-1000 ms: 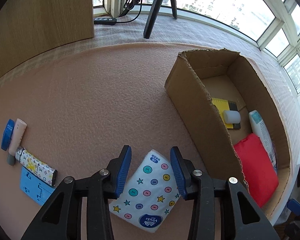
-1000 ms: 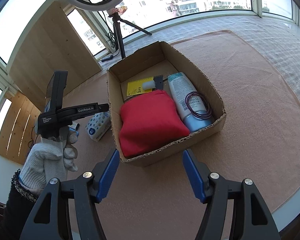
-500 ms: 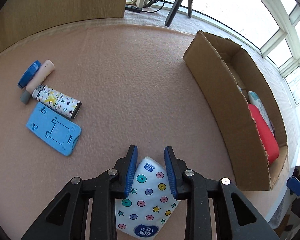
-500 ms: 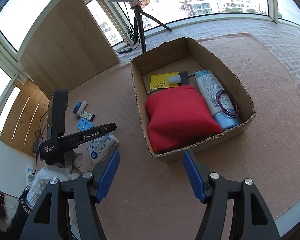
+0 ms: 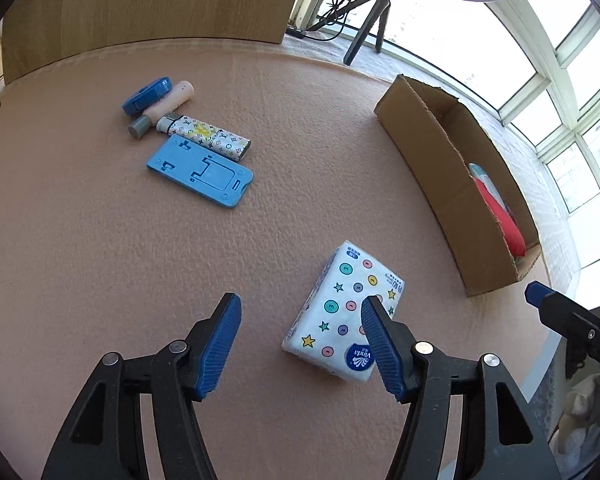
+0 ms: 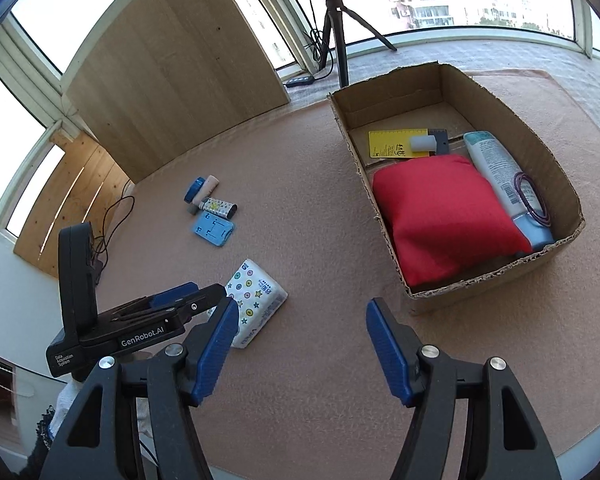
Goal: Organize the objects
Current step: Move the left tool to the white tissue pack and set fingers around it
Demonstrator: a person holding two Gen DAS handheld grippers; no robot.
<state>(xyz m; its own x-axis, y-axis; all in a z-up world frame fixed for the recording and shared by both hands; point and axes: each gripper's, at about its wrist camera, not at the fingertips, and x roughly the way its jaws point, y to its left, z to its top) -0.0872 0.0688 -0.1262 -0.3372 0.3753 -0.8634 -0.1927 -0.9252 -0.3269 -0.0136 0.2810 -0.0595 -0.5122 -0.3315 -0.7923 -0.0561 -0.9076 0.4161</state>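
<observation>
A tissue pack (image 5: 342, 312) printed with dots and stars lies flat on the pink mat, in front of the cardboard box (image 5: 440, 168). My left gripper (image 5: 300, 312) is open just above the mat; its right finger overlaps the pack's near edge and its left finger is over bare mat. From the right wrist view, the tissue pack (image 6: 256, 300) lies left of the box (image 6: 484, 280), which holds a red pouch (image 6: 444, 216), a bottle (image 6: 496, 168), a purple hair tie (image 6: 532, 200) and a yellow card (image 6: 392, 144). My right gripper (image 6: 302, 316) is open and holds nothing.
On the mat to the far left lie a blue phone stand (image 5: 200, 170), a patterned lighter (image 5: 206, 138), a cream tube (image 5: 168, 104) and a blue round case (image 5: 148, 94). A wooden board (image 5: 140, 0) and a tripod (image 5: 364, 36) stand behind.
The left gripper was closed on the tissue pack half a second ago and has opened wide; the pack lies loose on the mat. The right gripper has drawn back from the box.
</observation>
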